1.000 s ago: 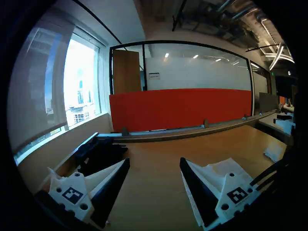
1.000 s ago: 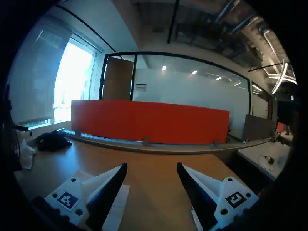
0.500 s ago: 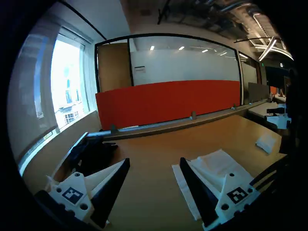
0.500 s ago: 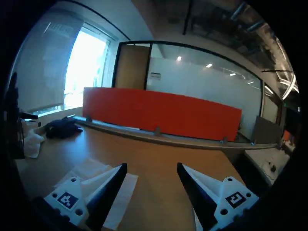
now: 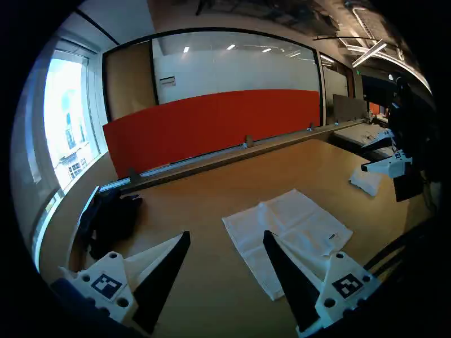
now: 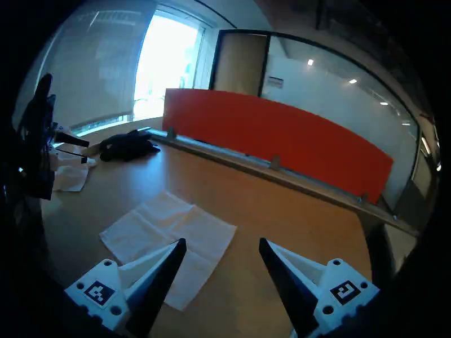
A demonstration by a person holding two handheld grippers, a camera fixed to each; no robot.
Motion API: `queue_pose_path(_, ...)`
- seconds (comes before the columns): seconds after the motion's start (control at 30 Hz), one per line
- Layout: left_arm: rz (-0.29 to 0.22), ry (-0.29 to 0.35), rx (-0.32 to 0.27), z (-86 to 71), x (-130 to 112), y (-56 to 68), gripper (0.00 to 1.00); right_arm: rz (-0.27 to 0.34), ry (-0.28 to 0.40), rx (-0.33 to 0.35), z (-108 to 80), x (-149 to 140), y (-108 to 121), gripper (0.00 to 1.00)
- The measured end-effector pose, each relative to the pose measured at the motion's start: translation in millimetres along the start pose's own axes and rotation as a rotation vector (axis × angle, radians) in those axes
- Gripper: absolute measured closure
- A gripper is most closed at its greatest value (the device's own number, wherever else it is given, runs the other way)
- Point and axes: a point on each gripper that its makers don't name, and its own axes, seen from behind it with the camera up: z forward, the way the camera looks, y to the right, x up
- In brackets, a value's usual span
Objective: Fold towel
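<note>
The thin white cloth towel (image 5: 287,225) lies spread flat and open, roughly square with faint crease lines, on the pale wooden desk (image 5: 225,186). Nothing touches it. In the left gripper view it sits just ahead of the left tongs (image 5: 225,234), whose jaws stand wide and empty, one towel corner close in front of the gap. In the right gripper view the towel (image 6: 169,234) lies ahead and to the left of the right tongs (image 6: 221,241), also wide and holding nothing. The step in hand looks like the reach for a first grasp. It would go best if each pair takes one corner of the same edge, coming in low so that one finger slides under the cloth, then lifts just clear and carries that edge evenly to the opposite one so the corners meet. Farther off lie a small crumpled white cloth (image 5: 366,181), a black fabric bundle (image 5: 110,219) and a long orange divider panel (image 5: 214,127).
</note>
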Motion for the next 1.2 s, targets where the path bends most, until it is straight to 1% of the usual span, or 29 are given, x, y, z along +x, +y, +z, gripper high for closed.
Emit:
queue_pose_path(0.23,0.013,-0.044,-0.047,9.0,-23.9,18.0,0.04,-0.029,-0.045,0.041,7.2,-22.2,-13.0,0.00)
queue_pose_path(0.57,0.030,-0.141,-0.107,24.2,-81.2,44.1,0.04,-0.038,-0.109,0.090,24.0,-66.9,-35.2,0.00)
queue_pose_path(0.77,0.041,-0.201,-0.136,34.1,-116.0,55.2,0.04,-0.048,-0.151,0.116,32.7,-92.9,-45.6,0.00)
queue_pose_path(0.97,0.042,-0.260,-0.163,43.6,-146.1,64.7,0.04,-0.055,-0.197,0.141,39.3,-120.5,-55.1,0.00)
queue_pose_path(1.2,0.045,-0.316,-0.201,49.9,-171.2,76.1,0.04,-0.060,-0.244,0.169,43.4,-145.2,-65.4,0.00)
